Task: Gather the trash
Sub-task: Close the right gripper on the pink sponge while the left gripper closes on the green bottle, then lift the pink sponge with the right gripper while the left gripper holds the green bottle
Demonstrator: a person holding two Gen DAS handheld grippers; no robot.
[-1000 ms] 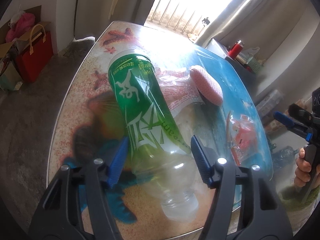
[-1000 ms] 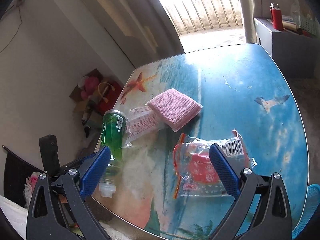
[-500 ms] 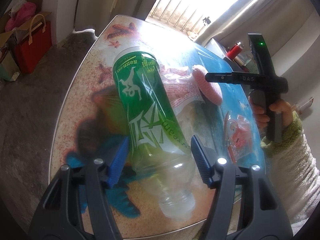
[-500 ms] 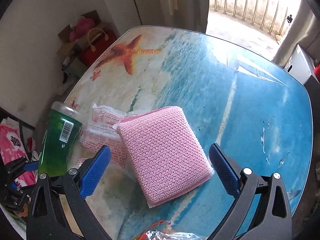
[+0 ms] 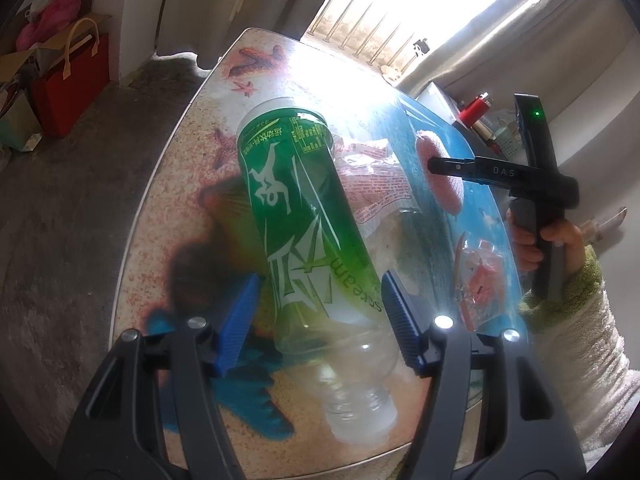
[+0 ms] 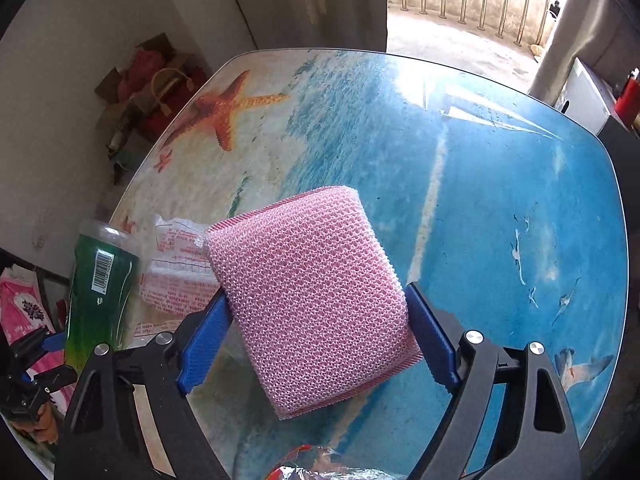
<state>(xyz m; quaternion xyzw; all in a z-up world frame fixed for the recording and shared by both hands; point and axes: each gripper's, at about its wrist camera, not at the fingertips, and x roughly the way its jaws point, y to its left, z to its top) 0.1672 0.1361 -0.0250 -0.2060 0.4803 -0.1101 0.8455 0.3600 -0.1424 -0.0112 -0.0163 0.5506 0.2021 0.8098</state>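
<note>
A green-labelled clear plastic bottle (image 5: 296, 208) hangs tilted above the table, neck toward the camera, with my left gripper (image 5: 319, 280) shut on its lower body. The right wrist view shows the same bottle (image 6: 100, 280) at far left. My right gripper (image 6: 316, 292) points down at a pink mesh sponge (image 6: 304, 248) lying on the table. Its jaws are closing, and both blue pads touch the sponge's sides. A clear wrapper with red print (image 6: 176, 276) lies between the bottle and the sponge. A red-and-clear snack wrapper (image 5: 480, 276) lies near the table's front edge.
The glass table (image 6: 480, 160) has a printed beach and starfish top with rounded edges. A red bag (image 5: 72, 80) and boxes stand on the floor to the left. A low cabinet with a red can (image 5: 476, 106) stands behind the table. A hand (image 5: 532, 240) in a fuzzy sleeve holds the right gripper.
My right gripper moved from over the snack wrapper to the pink sponge, came down, and narrowed its jaws onto it. The left gripper kept still with the bottle.
</note>
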